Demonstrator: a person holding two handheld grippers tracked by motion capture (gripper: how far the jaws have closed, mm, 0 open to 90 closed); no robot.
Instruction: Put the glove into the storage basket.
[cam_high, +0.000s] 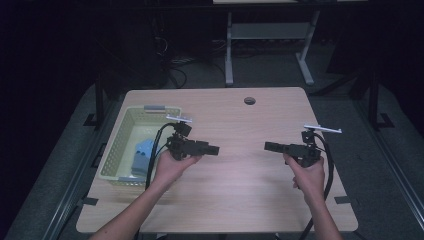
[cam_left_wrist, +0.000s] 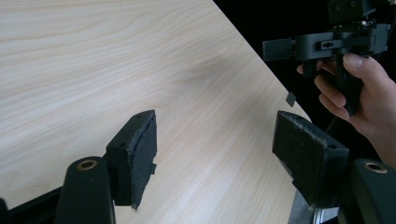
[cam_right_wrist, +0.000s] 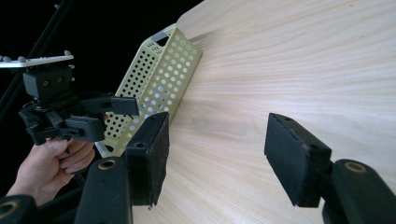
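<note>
left gripper (cam_high: 214, 149) open, right gripper (cam_high: 270, 146) open, basket (cam_high: 116, 143) nearby

The blue object (cam_high: 143, 155) inside the perforated basket (cam_high: 116, 146) is partly covered by the left gripper's cable and is too small to be identified. In the right gripper view, the basket's near end is hidden behind the left gripper (cam_right_wrist: 122, 106).

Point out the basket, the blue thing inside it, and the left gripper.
basket (cam_high: 116, 142): high view, its perforated left wall.
blue thing (cam_high: 143, 154): high view, its top face.
left gripper (cam_high: 214, 149): high view, between its open jaw tips.
</note>
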